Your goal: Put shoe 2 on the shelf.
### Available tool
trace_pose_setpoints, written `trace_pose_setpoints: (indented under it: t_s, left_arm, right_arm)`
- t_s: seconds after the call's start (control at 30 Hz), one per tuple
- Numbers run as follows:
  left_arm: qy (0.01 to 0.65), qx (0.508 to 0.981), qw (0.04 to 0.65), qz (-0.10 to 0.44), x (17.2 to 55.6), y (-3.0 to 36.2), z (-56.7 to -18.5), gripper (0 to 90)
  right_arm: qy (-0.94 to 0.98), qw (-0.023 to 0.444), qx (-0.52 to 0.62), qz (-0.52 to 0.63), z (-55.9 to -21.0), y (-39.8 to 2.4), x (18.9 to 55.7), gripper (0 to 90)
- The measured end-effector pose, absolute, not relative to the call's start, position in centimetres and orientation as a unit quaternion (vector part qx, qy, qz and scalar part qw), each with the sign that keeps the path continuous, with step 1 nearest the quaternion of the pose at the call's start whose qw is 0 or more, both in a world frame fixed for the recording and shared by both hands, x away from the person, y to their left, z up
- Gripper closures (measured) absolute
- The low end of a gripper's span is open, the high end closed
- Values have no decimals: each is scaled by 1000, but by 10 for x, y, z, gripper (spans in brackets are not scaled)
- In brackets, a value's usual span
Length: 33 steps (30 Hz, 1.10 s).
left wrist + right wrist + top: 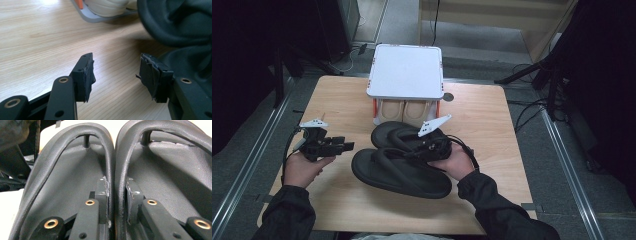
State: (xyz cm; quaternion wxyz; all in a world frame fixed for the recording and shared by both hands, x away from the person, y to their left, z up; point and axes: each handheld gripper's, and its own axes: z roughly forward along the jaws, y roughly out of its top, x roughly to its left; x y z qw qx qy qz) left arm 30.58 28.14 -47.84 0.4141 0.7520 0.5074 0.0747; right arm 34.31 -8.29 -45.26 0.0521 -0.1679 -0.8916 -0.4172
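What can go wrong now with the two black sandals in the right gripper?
The right gripper pinches only the two inner straps, so one sandal may slip out or swing. The rack stands close behind; the sandals may bump it. The left gripper is open beside them and gives no support.

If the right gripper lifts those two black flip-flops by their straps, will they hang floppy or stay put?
The flip-flops have thick soles, so they will probably stay stiff rather than droop. The right gripper pinches both inner straps together; these look soft and smooth, so the pair may swing or slip a little. They are likely light for their size.
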Motion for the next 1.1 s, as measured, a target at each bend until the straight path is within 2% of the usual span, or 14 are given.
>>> trace_pose_setpoints:
  t_s: [1.1]
  left_arm:
    - [524,740,414,74,297,293,-480,451]
  right_arm:
    - [-901,34,-144,-409,-364,-63,370,765]
